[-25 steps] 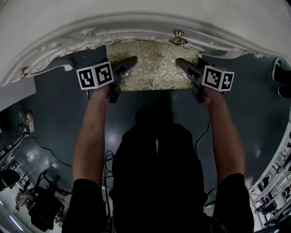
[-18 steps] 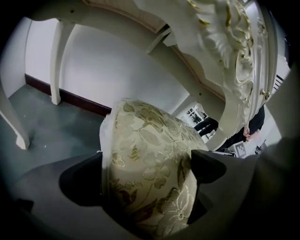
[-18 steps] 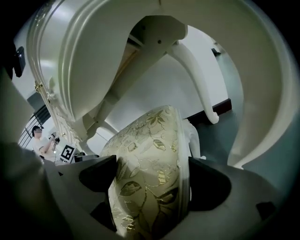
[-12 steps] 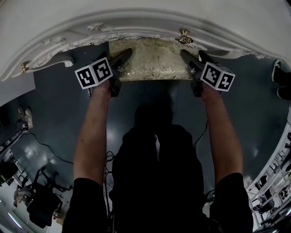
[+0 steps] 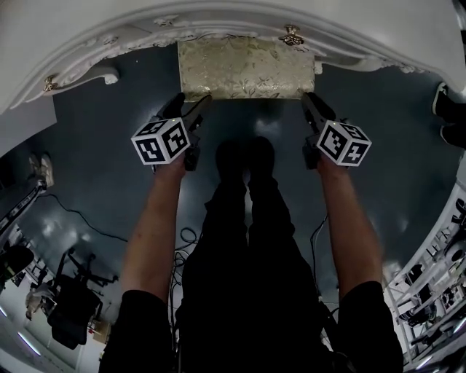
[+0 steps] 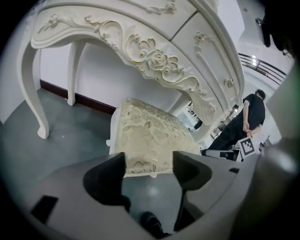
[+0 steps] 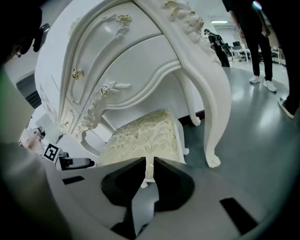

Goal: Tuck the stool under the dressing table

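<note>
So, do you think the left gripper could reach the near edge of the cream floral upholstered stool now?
Probably yes: the left gripper sits short of the stool's near edge, only dark floor between. Its empty jaws have just been closing but stand apart. The white dressing table covers only the far side.

Arms outstretched; left tongs (image 6: 149, 161) just closed part-way, right tongs (image 7: 148, 169) nearly together, both empty.

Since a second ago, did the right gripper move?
Yes. The right gripper has backed away from the dressing table, off the stool's side, toward the person. Its jaws have just been closing, with nothing between them.
</note>
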The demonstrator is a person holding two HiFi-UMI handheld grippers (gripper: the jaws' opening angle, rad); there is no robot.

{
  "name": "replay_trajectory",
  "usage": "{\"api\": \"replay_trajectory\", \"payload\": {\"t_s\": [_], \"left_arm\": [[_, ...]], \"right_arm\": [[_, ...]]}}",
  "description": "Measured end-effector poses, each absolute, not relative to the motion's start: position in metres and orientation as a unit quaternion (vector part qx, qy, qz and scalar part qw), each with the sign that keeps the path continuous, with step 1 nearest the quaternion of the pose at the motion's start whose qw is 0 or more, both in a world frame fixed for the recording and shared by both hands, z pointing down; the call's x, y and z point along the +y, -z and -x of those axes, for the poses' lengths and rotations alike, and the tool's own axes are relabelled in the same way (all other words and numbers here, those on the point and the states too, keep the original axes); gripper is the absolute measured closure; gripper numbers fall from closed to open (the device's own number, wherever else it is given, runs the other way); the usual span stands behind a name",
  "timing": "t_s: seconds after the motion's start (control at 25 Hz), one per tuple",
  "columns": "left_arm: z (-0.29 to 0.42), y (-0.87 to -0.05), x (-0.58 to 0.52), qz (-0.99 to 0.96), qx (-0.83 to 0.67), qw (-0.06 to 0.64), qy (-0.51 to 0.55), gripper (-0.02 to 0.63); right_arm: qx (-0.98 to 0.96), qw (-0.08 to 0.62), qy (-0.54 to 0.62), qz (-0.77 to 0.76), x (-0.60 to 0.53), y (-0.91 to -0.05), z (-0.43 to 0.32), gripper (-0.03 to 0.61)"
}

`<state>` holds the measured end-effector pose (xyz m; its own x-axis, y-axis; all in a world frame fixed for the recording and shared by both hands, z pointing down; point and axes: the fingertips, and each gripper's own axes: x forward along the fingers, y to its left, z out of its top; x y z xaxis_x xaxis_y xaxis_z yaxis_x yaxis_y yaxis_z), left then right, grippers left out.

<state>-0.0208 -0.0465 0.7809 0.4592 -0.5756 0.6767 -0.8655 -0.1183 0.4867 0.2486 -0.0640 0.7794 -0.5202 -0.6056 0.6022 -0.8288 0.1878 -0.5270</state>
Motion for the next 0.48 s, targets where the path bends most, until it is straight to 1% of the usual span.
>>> {"api": "replay_trajectory", "payload": {"t_s": [0.04,0.08,0.16,0.24,0.48], "left_arm": [[0.019,-0.78,-0.042,-0.731,-0.492,0.44,-0.169,0.337],[0.017,-0.78,-0.039,-0.733,-0.489,0.441,-0.171,0.37],[0.012,-0.782,-0.034,-0.734,-0.479,0.45,-0.171,0.385],[0.008,-0.786,-0.031,-0.736,-0.471,0.453,-0.175,0.387],[0.006,-0.796,-0.032,-0.734,-0.475,0.45,-0.181,0.393]], "right_arm": [[-0.758,0.13,-0.434,-0.469,-0.06,-0.781,-0.247,0.514],[-0.758,0.135,-0.437,-0.465,-0.057,-0.783,-0.244,0.515],[-0.759,0.152,-0.436,-0.459,-0.05,-0.789,-0.238,0.515],[-0.758,0.164,-0.436,-0.457,-0.043,-0.796,-0.231,0.515],[-0.752,0.167,-0.431,-0.47,-0.047,-0.808,-0.222,0.515]]}}
